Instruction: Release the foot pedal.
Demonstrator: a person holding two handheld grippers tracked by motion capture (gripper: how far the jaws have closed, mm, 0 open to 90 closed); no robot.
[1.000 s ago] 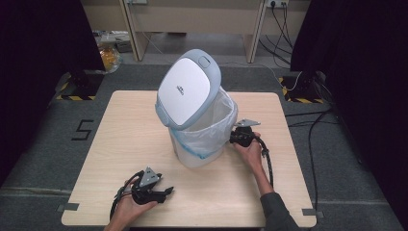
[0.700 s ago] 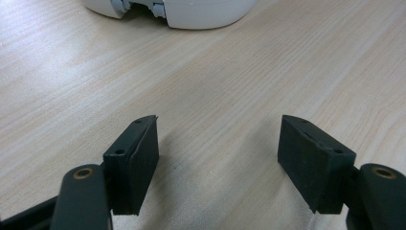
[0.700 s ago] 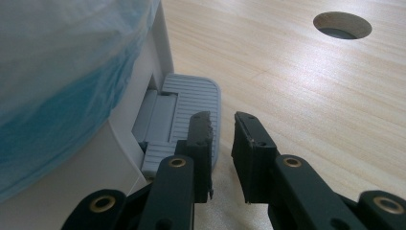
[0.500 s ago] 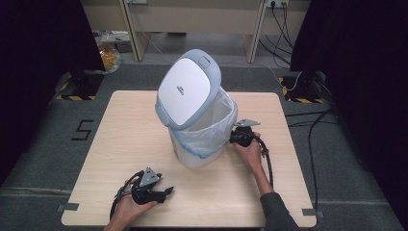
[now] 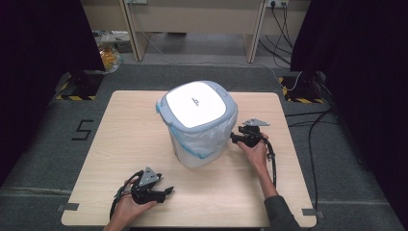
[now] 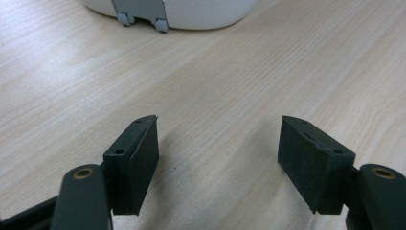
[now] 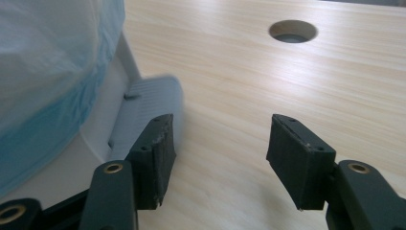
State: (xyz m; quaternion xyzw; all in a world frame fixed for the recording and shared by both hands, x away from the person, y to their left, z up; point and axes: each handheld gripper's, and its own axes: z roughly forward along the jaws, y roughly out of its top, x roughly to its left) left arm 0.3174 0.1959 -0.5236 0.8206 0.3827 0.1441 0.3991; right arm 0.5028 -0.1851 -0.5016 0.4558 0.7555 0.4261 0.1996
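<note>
pedal bin (image 5: 199,126) standing upright near the middle of the desk (image 5: 120,139), lid (image 5: 195,103) down flat and shut, pale blue liner bag (image 5: 209,144) spilling out under the rim and draping down the front. probably set centrally so either hand can reach it.

right gripper (image 5: 236,138) held low, just beside the bin's right flank, hand (image 5: 255,150) resting on the desk behind it. seen in the right gripper view, jaws released and spread wide, gripping nothing; left-hand one hovering just over or beside the grey foot pedal (image 7: 148,115) at the bin's base, contact impossible to confirm, the other over bare wood. placement looks chosen for working the pedal, likely the way to lift the lid without grasping it. round cable hole (image 7: 293,30) in the desk farther off.

left gripper (image 5: 166,192) parked at the near edge of the desk, well apart from the bin, apparently idle. in the left gripper view, jaws likewise wide open with only bare wood between, white base of the bin and its grey hinge bracket (image 6: 141,12) far ahead.
</note>
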